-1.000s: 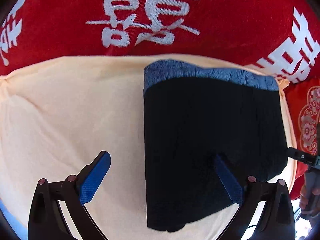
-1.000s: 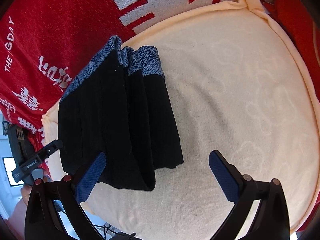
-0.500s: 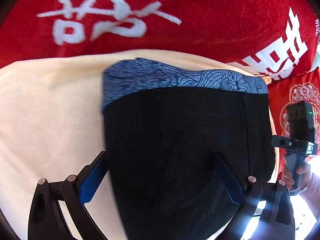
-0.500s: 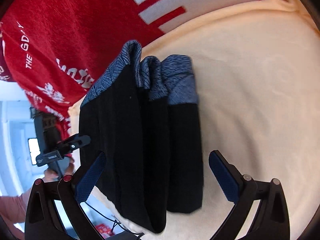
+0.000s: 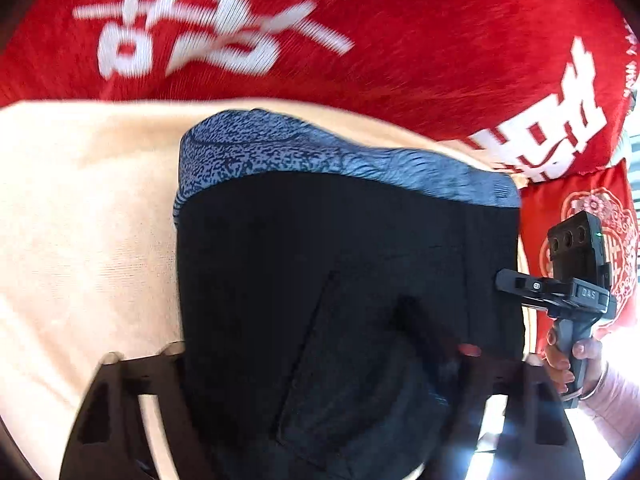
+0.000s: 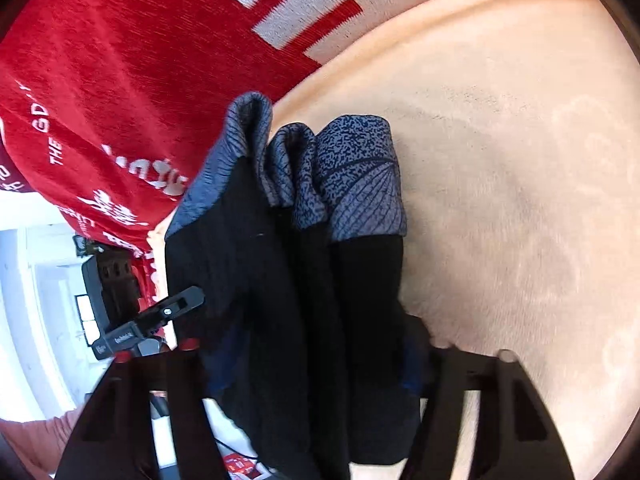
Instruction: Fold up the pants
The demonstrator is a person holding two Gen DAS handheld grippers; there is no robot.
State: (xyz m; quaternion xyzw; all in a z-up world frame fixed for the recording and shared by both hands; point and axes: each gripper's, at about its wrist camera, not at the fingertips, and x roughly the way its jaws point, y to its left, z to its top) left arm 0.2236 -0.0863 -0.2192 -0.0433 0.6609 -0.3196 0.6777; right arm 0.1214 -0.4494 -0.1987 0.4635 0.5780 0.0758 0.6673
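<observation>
Folded black pants (image 5: 328, 264) with a blue patterned waistband (image 5: 320, 156) lie on a cream cushion (image 5: 80, 240). My left gripper (image 5: 300, 344) straddles the near end of the bundle. Its jaws are closing, one finger at the pants' left edge and the other pressed into the cloth, which creases between them. In the right wrist view the pants (image 6: 280, 300) show several stacked layers, waistband (image 6: 352, 184) at the far end. My right gripper (image 6: 312, 360) is closing its jaws around the near end, both blue pads against the bundle's sides.
A red blanket (image 5: 400, 40) with white characters lies beyond the cushion (image 6: 520, 200). A red embroidered pillow (image 5: 580, 208) lies at the right. A person's hand (image 5: 568, 356) holds the right gripper's handle at the cushion's edge. Past that edge shows a bright room (image 6: 40, 300).
Both grippers have come down and forward over the pants' near end. Their jaws went from wide open to narrowed onto the bundle, and the cloth now bunches between the fingers.
</observation>
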